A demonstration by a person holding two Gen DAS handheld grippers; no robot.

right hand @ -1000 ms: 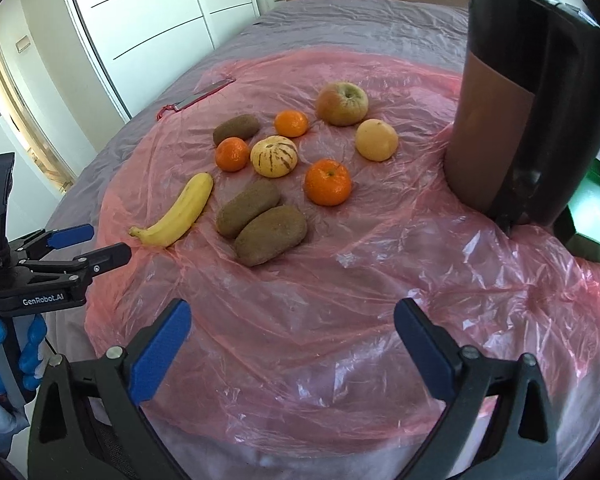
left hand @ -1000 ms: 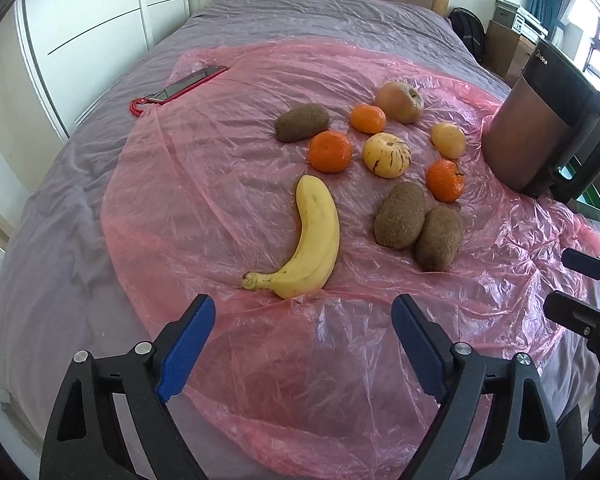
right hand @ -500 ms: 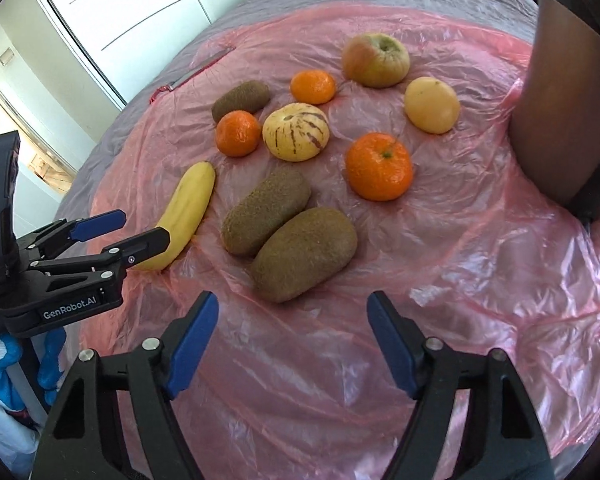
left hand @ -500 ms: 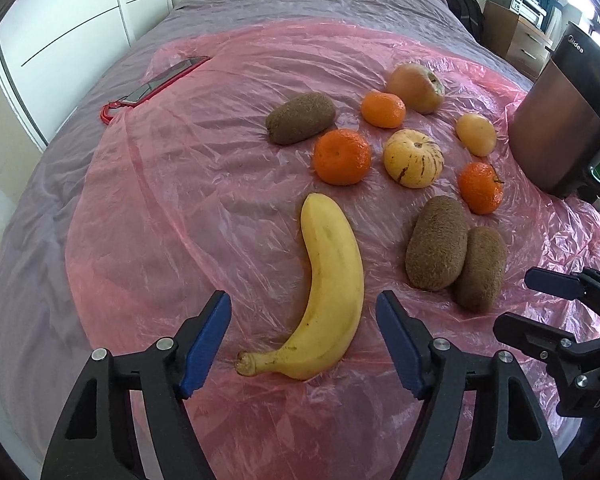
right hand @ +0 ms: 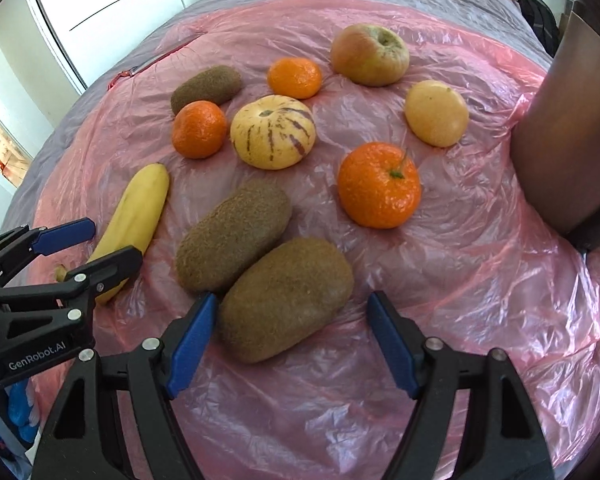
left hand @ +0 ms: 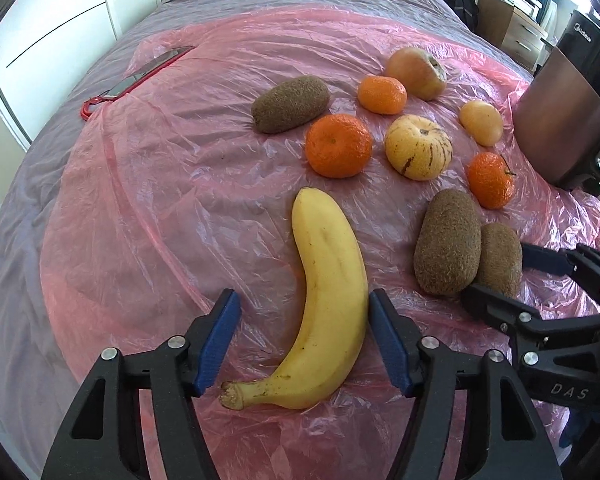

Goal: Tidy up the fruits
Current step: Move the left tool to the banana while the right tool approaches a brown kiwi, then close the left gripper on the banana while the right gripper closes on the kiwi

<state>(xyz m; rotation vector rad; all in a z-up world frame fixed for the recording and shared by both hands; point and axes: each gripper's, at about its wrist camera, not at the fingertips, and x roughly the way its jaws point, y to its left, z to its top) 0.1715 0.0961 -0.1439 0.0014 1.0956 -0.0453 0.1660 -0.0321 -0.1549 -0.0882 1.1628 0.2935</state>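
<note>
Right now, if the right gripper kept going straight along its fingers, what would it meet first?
The nearest kiwi: it already lies between the open fingers of the right gripper, close to the left finger. Contact isn't visible yet, and depth is uncertain.

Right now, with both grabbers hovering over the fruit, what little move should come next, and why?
Probably close the left hand-held gripper: its open jaws already straddle the banana. The right hand-held gripper likewise stands open around the nearest kiwi, so it could close too.
</note>
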